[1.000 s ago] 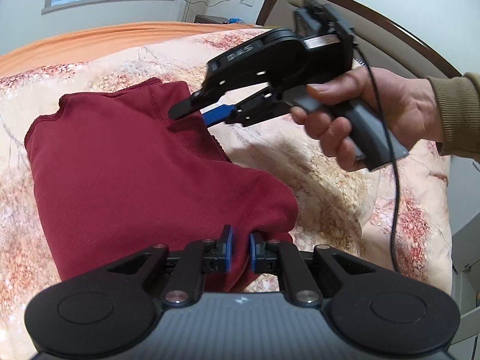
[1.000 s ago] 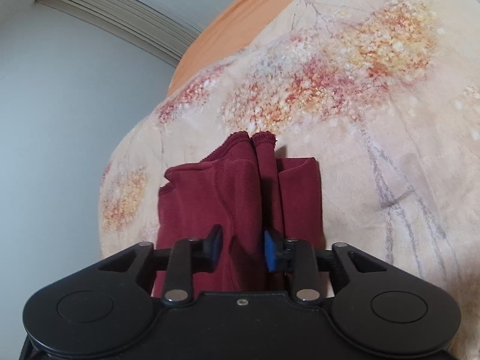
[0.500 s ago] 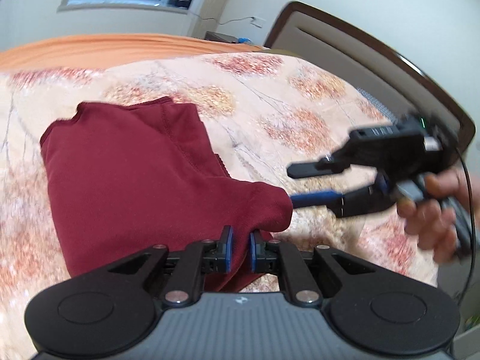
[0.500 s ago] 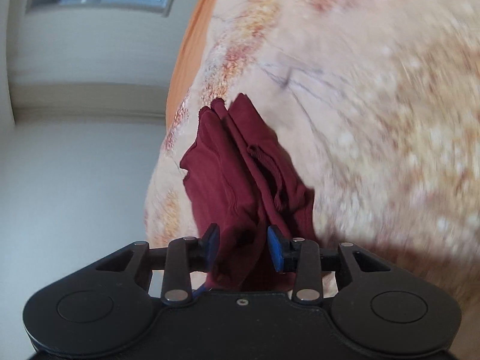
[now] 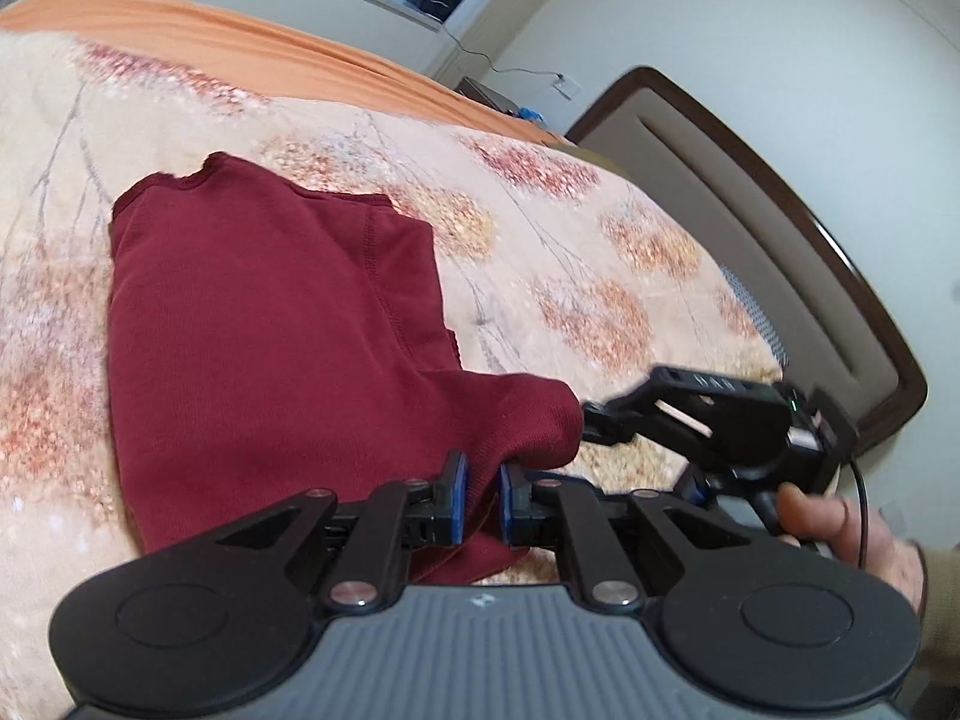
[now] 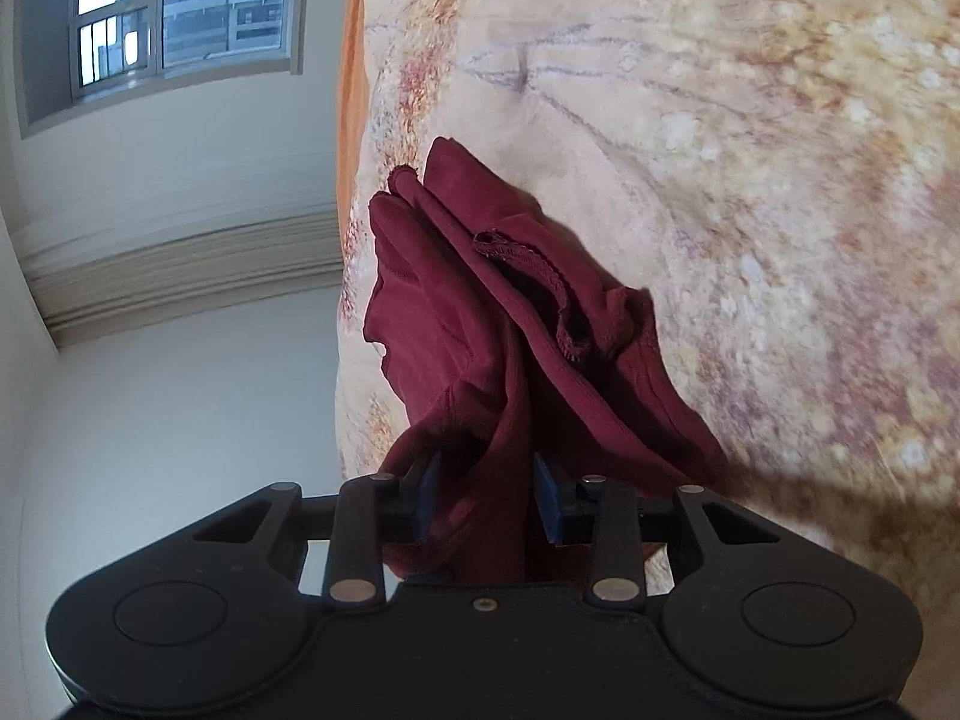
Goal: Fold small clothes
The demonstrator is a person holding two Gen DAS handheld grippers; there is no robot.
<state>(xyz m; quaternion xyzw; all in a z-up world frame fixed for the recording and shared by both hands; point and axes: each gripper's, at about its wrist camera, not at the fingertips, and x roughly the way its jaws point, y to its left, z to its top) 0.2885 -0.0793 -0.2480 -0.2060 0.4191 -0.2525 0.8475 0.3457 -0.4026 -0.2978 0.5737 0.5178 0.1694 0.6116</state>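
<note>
A dark red garment (image 5: 270, 348) lies partly folded on the floral bedspread (image 5: 570, 252). My left gripper (image 5: 478, 501) is shut on the garment's near right corner and holds it raised. In the left wrist view my right gripper (image 5: 591, 423) sits just right of that raised corner, its tips against the cloth. In the right wrist view the garment (image 6: 498, 324) hangs bunched between the blue pads (image 6: 547, 507) of my right gripper (image 6: 485, 501). The jaws stand apart with cloth between them.
A dark wooden headboard (image 5: 780, 228) runs along the right side of the bed. An orange sheet (image 5: 240, 48) borders the far edge. A window (image 6: 174, 12) and white walls lie beyond. The person's hand (image 5: 852, 528) holds the right gripper.
My right gripper let go of the garment's far edge, swung down to the right and now meets the raised corner beside my left gripper. The left gripper kept its hold.
</note>
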